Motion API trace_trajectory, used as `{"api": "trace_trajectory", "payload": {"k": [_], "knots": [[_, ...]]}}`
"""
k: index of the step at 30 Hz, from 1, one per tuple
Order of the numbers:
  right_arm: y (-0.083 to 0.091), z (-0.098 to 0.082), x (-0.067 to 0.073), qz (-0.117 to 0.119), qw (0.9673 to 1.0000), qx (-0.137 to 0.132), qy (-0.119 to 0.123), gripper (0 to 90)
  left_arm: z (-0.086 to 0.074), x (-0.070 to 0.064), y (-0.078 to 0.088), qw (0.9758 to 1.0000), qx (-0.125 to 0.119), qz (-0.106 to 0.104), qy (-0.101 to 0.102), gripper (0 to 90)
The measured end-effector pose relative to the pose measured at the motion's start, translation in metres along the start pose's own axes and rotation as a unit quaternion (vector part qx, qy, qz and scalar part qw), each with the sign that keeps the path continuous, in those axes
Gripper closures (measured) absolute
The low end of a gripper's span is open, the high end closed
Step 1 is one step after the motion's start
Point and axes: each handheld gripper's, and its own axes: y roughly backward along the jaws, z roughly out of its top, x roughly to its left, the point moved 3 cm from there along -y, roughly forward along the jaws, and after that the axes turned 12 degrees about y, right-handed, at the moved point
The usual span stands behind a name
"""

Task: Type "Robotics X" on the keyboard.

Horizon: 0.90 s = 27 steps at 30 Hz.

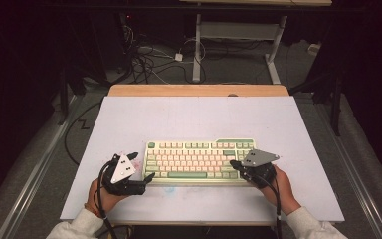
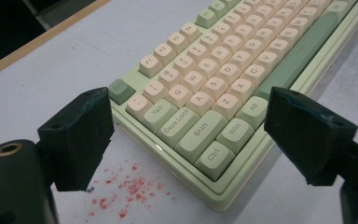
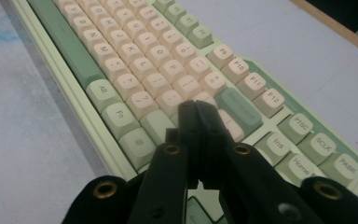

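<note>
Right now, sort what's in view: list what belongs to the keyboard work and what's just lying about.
In the job:
- green and cream mechanical keyboard
- left gripper, jaws open around the keyboard's near-left corner
- right gripper, jaws shut, over the keyboard's right-hand keys

Just lying about:
- red speckled stain on the white tabletop
- tangle of cables on the floor beyond the table
</note>
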Motion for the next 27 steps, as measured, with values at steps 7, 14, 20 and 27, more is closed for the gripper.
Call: {"api": "trace_trajectory", "payload": {"k": [7, 14, 20, 27], "knots": [[-0.007, -0.003, 0.004, 0.007, 0.9999, 0.014, 0.003, 90.0, 0.0, -0.001, -0.001, 1.0, -0.002, 0.0, 0.001, 15.2], [-0.011, -0.005, 0.005, 0.004, 0.9997, 0.022, 0.004, 90.0, 0.0, -0.001, -0.001, 1.0, -0.001, -0.001, 0.001, 15.2], [-0.014, -0.007, 0.007, 0.007, 0.9996, 0.027, -0.001, 90.0, 0.001, -0.001, 0.001, 1.0, -0.003, -0.001, 0.002, 15.2], [-0.014, -0.006, 0.008, 0.004, 0.9995, 0.03, 0.002, 90.0, 0.003, -0.001, 0.001, 1.0, -0.001, -0.003, 0.0, 15.2]]}}
